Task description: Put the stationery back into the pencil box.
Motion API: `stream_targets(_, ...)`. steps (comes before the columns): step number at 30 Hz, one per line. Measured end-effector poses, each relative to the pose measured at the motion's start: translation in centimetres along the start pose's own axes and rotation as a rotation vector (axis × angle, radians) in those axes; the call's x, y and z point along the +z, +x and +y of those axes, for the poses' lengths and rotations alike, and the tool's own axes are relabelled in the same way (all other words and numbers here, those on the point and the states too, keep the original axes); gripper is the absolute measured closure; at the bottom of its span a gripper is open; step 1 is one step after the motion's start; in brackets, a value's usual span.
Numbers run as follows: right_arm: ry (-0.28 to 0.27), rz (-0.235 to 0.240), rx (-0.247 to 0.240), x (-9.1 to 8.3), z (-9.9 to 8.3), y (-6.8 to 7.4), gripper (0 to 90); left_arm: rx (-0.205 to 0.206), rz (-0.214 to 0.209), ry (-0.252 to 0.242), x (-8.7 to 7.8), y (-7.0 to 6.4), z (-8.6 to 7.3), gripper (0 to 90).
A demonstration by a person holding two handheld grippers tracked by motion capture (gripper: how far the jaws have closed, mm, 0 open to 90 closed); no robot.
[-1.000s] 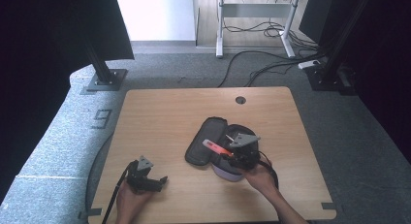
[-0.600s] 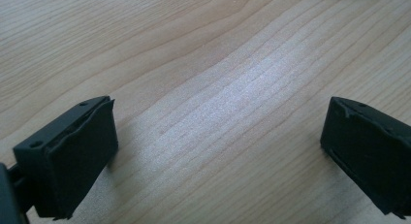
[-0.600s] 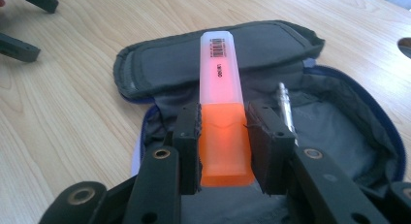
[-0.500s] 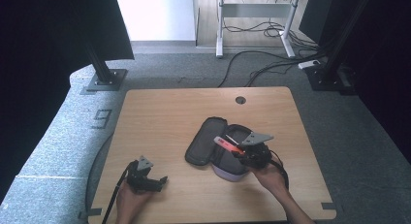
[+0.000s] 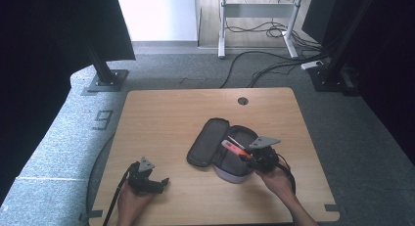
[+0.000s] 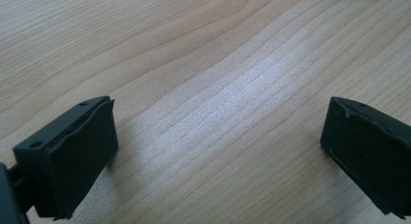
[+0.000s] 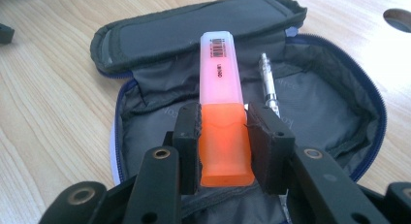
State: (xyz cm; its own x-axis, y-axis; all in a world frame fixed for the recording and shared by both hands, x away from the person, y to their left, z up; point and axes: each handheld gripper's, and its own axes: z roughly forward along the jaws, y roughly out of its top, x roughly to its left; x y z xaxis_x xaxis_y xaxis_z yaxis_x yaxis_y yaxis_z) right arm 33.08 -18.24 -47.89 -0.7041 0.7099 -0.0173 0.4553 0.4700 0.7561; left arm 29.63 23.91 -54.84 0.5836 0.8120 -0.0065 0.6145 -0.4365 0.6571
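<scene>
Over the open case (image 5: pixel 222 148), right gripper (image 5: pixel 258 156) has the highlighter (image 5: pixel 237 149) clamped by its orange cap end, pale body pointing out ahead; jaws pressed on both sides of the cap in the right gripper view (image 7: pixel 223 136). Compared with a second ago, the hand has drawn back toward the near-right edge of the case and the highlighter now lies lower and flatter across the case's open pocket rather than angled up nearer its middle. A silver pen (image 7: pixel 268 81) already lies inside the pocket (image 7: pixel 320 107), just beside the highlighter's line. Lid flap (image 7: pixel 194 27) folded back flat on the worktop (image 5: pixel 161 113). Left gripper (image 5: pixel 146 179) sits near the front-left of the worktop, unchanged, jaws spread wide with nothing between them, bare wood below (image 6: pixel 218 112). Judgement: highlighter is being lined up for lowering into the pocket next to the pen; not yet released. Remaining: lower, let go, then likely close the case.
</scene>
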Motion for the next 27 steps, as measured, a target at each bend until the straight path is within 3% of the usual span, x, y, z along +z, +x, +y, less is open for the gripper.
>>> stream_targets(27,0.059,0.031,0.016,2.7,-2.5,0.3,65.7,0.0,0.0,0.0,0.0,0.0,0.0,0.0)
